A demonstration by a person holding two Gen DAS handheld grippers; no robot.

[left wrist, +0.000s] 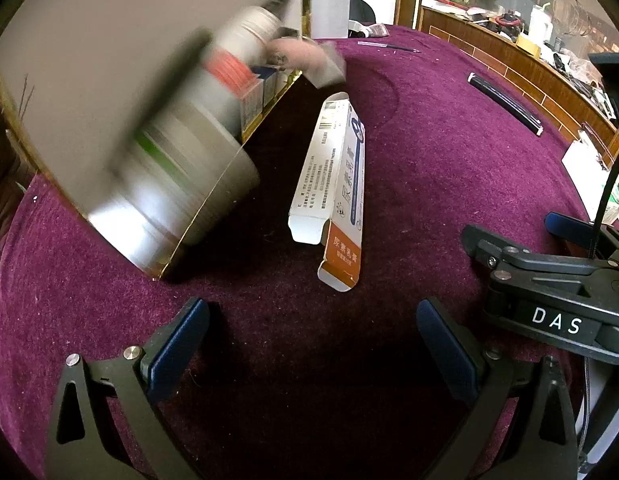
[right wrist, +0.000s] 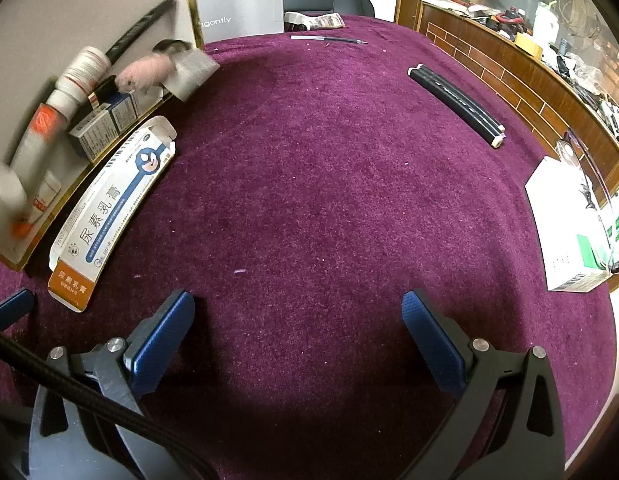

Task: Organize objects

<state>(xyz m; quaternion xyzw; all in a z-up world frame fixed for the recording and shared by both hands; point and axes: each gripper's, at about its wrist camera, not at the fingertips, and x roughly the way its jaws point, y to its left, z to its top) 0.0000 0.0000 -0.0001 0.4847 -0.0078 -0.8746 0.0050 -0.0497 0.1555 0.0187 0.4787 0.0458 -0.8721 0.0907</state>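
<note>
A gold-rimmed storage box (left wrist: 81, 92) stands tipped on the purple table, blurred by motion. Bottles and small cartons tumble inside it (right wrist: 85, 80). A long white and orange ointment carton (left wrist: 333, 184) with open end flaps lies on the cloth beside the box; it also shows in the right wrist view (right wrist: 109, 208). My left gripper (left wrist: 309, 340) is open and empty, just short of the carton. My right gripper (right wrist: 297, 328) is open and empty over bare cloth; its body shows in the left wrist view (left wrist: 557, 292).
A black folded strip (right wrist: 457, 104) lies to the right on the purple cloth. A white and green box (right wrist: 573, 224) sits at the right edge. A pen (right wrist: 329, 40) and a grey carton (right wrist: 239, 10) lie at the far side. A wooden counter (right wrist: 509, 64) curves behind.
</note>
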